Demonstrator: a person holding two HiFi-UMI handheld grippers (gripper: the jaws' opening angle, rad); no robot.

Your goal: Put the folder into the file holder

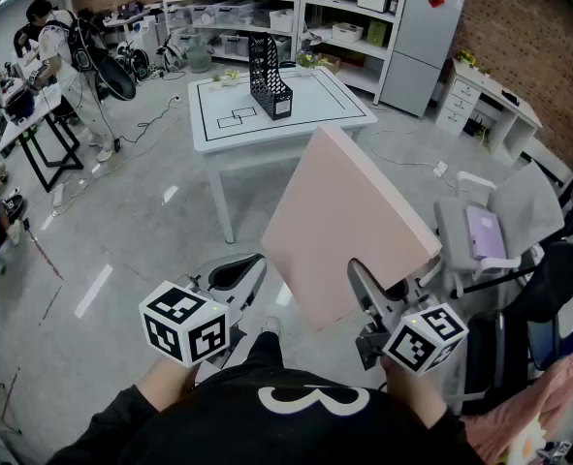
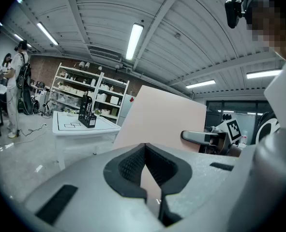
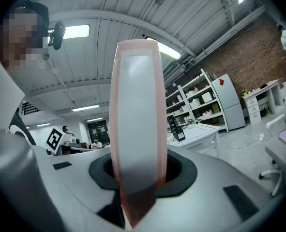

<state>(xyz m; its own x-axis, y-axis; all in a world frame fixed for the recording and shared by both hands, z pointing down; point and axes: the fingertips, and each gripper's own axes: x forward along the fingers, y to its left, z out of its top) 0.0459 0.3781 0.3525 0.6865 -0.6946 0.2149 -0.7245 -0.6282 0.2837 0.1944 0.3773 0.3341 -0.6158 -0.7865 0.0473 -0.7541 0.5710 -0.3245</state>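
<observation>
A large pale pink folder [image 1: 349, 221] is held up on edge in front of me, with my right gripper [image 1: 368, 289] shut on its lower edge. The right gripper view shows the folder [image 3: 135, 120] edge-on between the jaws of that gripper [image 3: 138, 175]. My left gripper [image 1: 236, 271] hangs to the folder's left, apart from it, shut with nothing in it [image 2: 146, 151]. The folder's flat face [image 2: 162, 120] fills the background there. The black mesh file holder [image 1: 270, 76] stands far ahead on a white table [image 1: 315, 100], also seen small in both gripper views [image 2: 87, 116] [image 3: 175, 128].
A grey office chair [image 1: 485, 231] with a purple item stands close on the right. White shelves [image 1: 267, 8] and a tall grey cabinet [image 1: 417, 37] line the back wall. A person [image 1: 58, 56] works at a bench far left. Cables lie on the floor.
</observation>
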